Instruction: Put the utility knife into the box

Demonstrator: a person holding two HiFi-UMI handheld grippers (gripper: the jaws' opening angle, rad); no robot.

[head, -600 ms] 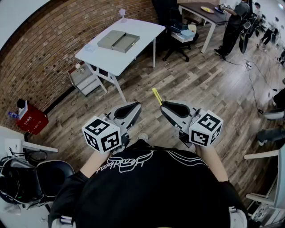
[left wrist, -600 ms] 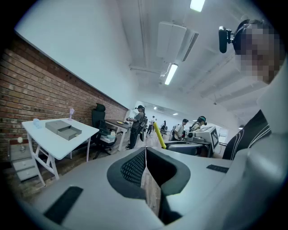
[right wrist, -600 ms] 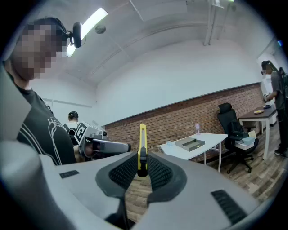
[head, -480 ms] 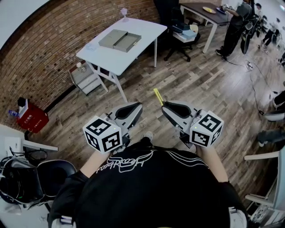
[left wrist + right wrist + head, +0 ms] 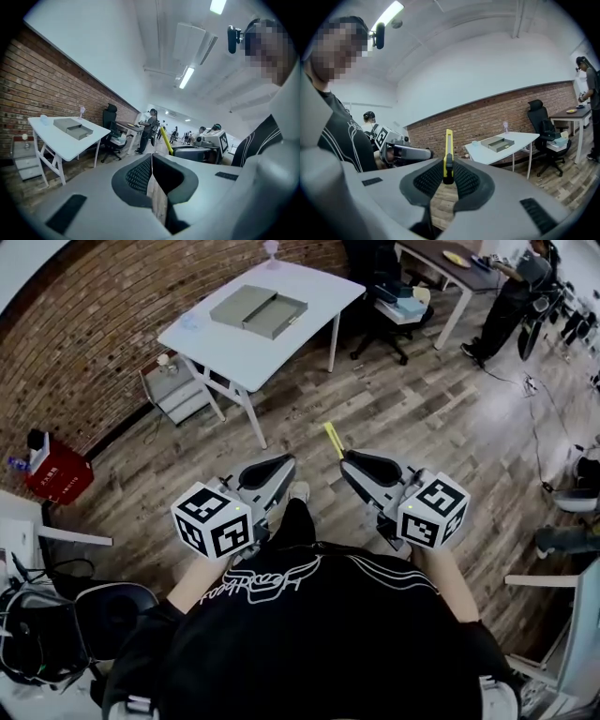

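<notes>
Stepping forward, the person's shoe (image 5: 299,491) has come further out. Transport step: the right gripper (image 5: 345,461) clamps the yellow utility knife (image 5: 332,440), well short of the grey box (image 5: 258,310) on the far table (image 5: 234,357). The left gripper (image 5: 288,463) is closed and empty. Next, close in and lower the knife into the box.

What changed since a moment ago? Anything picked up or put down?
The person has stepped toward the white table; a foot now shows ahead. Nothing picked up or dropped: the right gripper still clamps the yellow knife, the left gripper stays shut, empty.
</notes>
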